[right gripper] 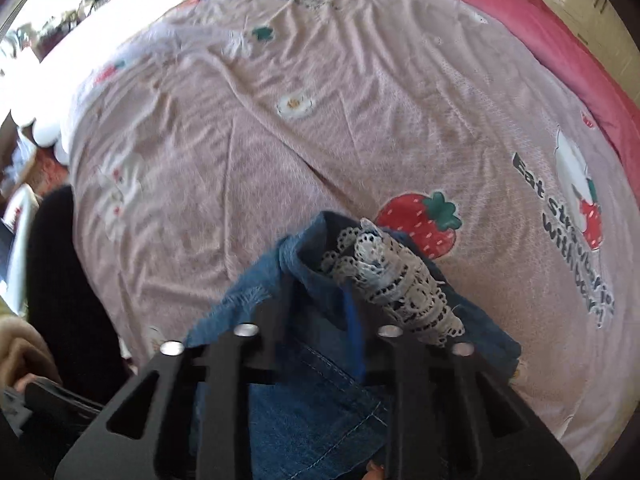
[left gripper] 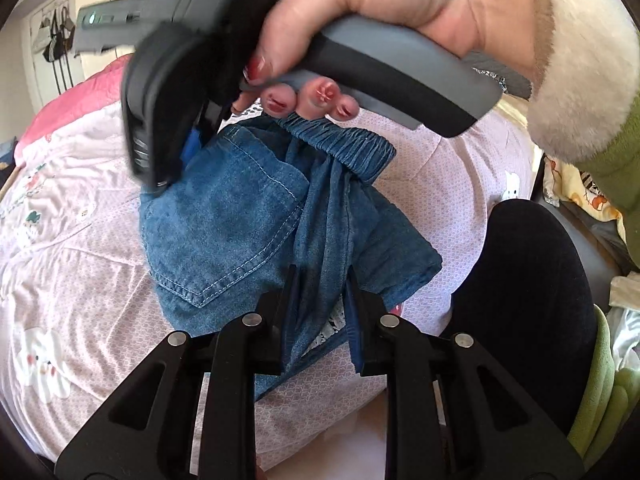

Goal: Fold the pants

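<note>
Presently we found the pants (left gripper: 224, 216), small blue denim ones with an elastic waistband, lying bunched on the pink printed bedsheet (left gripper: 80, 264), which serves as our landmark. They sat toward the near edge of that bedsheet, just beside the printed strawberry (right gripper: 420, 224) seen from the right wrist.

The left claw (left gripper: 322, 280) was closed on a gathered fold of denim at the near side of the garment; fabric ran visibly between its narrowly set fingers. We judged this hold was meant to anchor the cloth so the other end could be drawn or laid over.

The right claw (right gripper: 320, 312) stood steeply over the pants, its jaws brought together with denim and a white lace trim (right gripper: 400, 280) at the fingertips. We judged it pinched on that lace-trimmed edge, though blur left the contact uncertain. In the left view a hand (left gripper: 392, 4) with a fleecy cuff held this tool over the waistband.

We judged the fold as only begun: the fabric lay crumpled, with no flat crease formed.
</note>
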The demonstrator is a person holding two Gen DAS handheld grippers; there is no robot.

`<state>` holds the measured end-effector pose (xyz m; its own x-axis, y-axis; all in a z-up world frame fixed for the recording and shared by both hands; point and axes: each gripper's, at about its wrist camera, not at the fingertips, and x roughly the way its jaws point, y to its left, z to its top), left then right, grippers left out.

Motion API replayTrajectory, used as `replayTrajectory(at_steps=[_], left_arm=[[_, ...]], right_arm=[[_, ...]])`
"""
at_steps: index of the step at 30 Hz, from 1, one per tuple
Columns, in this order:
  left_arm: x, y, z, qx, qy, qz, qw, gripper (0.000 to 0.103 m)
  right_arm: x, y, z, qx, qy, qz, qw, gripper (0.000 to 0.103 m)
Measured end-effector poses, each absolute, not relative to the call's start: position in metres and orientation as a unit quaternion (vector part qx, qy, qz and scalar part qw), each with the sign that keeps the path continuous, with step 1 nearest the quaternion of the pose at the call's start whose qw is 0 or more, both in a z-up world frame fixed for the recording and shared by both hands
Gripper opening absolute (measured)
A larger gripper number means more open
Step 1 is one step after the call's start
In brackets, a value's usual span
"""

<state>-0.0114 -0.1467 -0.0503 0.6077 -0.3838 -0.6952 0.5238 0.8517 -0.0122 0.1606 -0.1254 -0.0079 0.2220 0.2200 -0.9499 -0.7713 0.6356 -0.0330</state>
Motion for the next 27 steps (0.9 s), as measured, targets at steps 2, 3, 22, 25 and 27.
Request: replayTrajectory(at_steps=[2, 3, 22, 25, 27], left_arm=[[-0.010, -0.146, -0.051, 0.095, 0.364, -0.256, 0.891, 0.014], [-0.010, -0.145, -0.051, 0.095, 0.364, -0.256, 0.891, 0.014], [-0.005, -0.145, -0.055, 0.084, 0.368, -0.249, 0.892, 0.014], [-0.004, -0.144, -0.056, 0.083, 0.370, -0.251, 0.891, 0.014], [-0.005, -0.144, -0.056, 0.081, 0.370, -0.253, 0.890, 0.014]], right_arm=[[0.165, -0.130, -0.004, -0.242, 0.521, 0.328, 0.750, 0.003], [0.169, -0.132, 0.000, -0.230, 0.518, 0.325, 0.757, 0.002], [0.191, -0.131, -0.002, -0.186, 0.508, 0.314, 0.780, 0.002], [0.184, -0.137, 0.014, -0.173, 0.491, 0.315, 0.793, 0.004], [0.178, -0.142, 0.025, -0.165, 0.482, 0.315, 0.801, 0.013]])
